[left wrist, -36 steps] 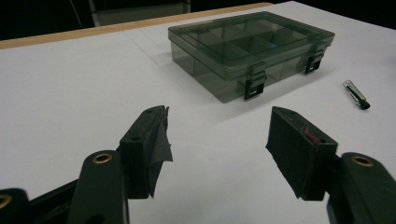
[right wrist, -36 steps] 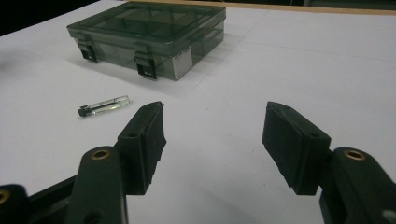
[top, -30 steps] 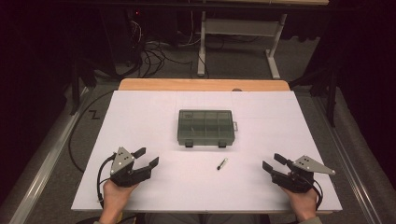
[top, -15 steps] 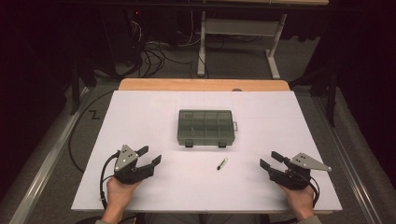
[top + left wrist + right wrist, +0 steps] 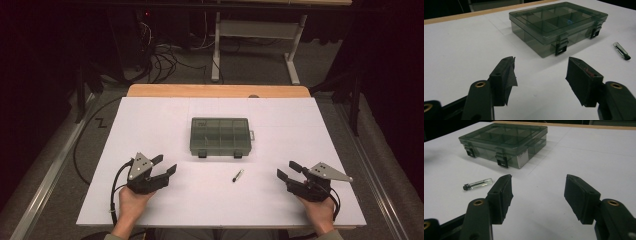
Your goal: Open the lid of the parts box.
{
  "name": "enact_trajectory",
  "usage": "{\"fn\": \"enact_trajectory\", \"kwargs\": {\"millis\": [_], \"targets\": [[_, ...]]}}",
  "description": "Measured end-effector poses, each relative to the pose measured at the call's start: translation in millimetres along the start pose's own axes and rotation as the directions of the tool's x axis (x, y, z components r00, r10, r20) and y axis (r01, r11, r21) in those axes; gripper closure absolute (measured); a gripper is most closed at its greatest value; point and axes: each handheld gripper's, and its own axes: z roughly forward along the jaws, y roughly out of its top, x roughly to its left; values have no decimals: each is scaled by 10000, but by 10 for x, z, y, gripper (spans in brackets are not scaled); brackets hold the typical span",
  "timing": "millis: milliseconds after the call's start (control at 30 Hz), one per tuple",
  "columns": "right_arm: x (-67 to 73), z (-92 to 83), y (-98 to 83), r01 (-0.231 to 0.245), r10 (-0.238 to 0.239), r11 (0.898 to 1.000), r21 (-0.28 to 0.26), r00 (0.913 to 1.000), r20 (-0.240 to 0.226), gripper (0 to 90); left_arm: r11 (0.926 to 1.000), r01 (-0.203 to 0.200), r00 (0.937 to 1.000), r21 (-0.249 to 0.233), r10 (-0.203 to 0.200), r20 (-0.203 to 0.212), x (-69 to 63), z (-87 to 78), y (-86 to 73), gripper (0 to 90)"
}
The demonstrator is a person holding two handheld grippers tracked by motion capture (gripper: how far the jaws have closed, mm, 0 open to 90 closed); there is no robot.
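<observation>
A smoky green compartment box (image 5: 220, 136) with its lid down and two black latches sits mid-table; it also appears as the box (image 5: 556, 25) and the box (image 5: 504, 142) in the gripper views. A small clear vial with a black cap (image 5: 237, 175) lies on the white sheet in front of the box, seen too as the vial (image 5: 621, 51) and the vial (image 5: 477, 183). My left gripper (image 5: 164, 166) rests near the front left, open and holding nothing (image 5: 540, 75). My right gripper (image 5: 288, 170) rests near the front right, open and holding nothing (image 5: 537, 195).
The white sheet (image 5: 150, 120) covers a wooden table (image 5: 215, 90). Beyond the far edge stand a metal frame (image 5: 255, 35) and cables on the floor (image 5: 165, 55). A black cable (image 5: 116, 190) trails from the left gripper off the front edge.
The left gripper has shifted slightly to the right and toward me. The right gripper has stayed where it was. Both stay open.
</observation>
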Motion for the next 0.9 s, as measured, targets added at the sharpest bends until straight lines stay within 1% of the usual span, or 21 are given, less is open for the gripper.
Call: {"fn": "enact_trajectory", "kwargs": {"millis": [33, 233, 300, 400, 667, 800, 900], "targets": [[-1, 4, 3, -2, 2, 10000, -16, 10000, 4, 405, 9999, 145, 9999, -11, -145, 55, -7, 9, 4, 394], [-6, 25, 10, -21, 21, 10000, -54, 10000, 12, 406, 10000, 33, 10000, 77, -33, 56, -14, 47, -12, 396], [-4, 34, 13, -29, 29, 10000, -42, 10000, 20, 406, 10000, 56, 10000, 72, -57, 71, -21, 56, -16, 396], [-3, 57, 21, -52, 52, 10000, -55, 10000, 3, 407, 9999, -76, 9999, 153, 74, 136, -37, 96, -35, 396], [7, 150, 47, -57, 57, 10000, 16, 10000, -17, 410, 9993, -234, 9994, 305, 225, 275, -60, 197, -62, 397], [15, 167, 60, -21, 21, 10000, -9, 10000, -21, 410, 9991, -293, 9990, 303, 283, 347, -80, 230, -67, 398], [15, 171, 68, 12, -12, 10000, -50, 10000, -30, 411, 9984, -429, 9982, 379, 412, 445, -110, 265, -81, 398]]}}
